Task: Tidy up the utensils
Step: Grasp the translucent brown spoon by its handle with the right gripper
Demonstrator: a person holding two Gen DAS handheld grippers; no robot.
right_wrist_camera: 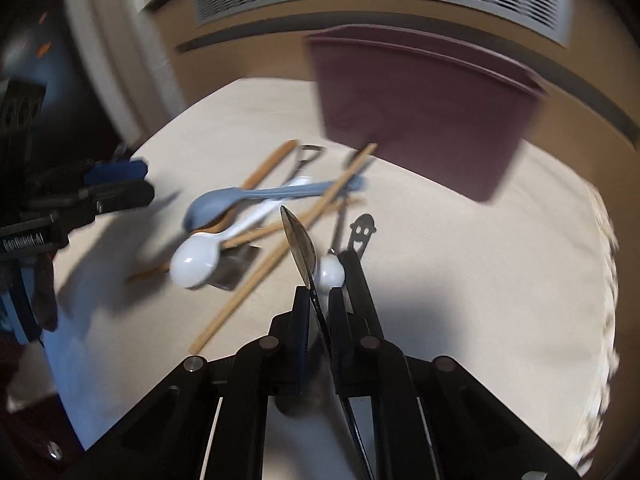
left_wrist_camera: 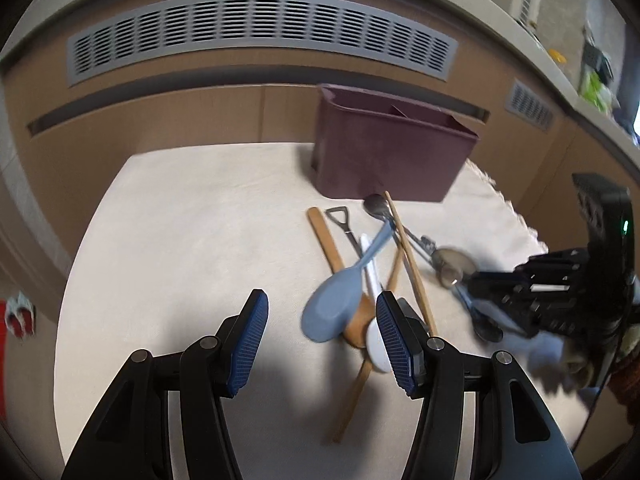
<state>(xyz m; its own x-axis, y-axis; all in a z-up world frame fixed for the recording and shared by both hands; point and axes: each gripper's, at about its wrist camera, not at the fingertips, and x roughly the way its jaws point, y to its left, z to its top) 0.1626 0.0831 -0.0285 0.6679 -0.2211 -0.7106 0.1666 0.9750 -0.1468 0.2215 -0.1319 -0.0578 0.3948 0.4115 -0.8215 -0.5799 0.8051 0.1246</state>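
Utensils lie piled on the cream cloth-covered table before the maroon plastic divided caddy: a grey-blue plastic spoon, white plastic spoon and wooden chopsticks. The right gripper is clamped on a dark metal spoon. The left gripper hangs wide open, holding nothing.

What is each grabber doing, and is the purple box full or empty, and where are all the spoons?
left gripper: open, holding nothing.
right gripper: shut on the metal spoon, bowl pointing forward.
maroon box: upright on the table; nothing sticks out of it, the inside is hidden.
blue spoon: lying on top of the pile.
white spoon: lying in the pile.
chopsticks: loose, crossing the pile.
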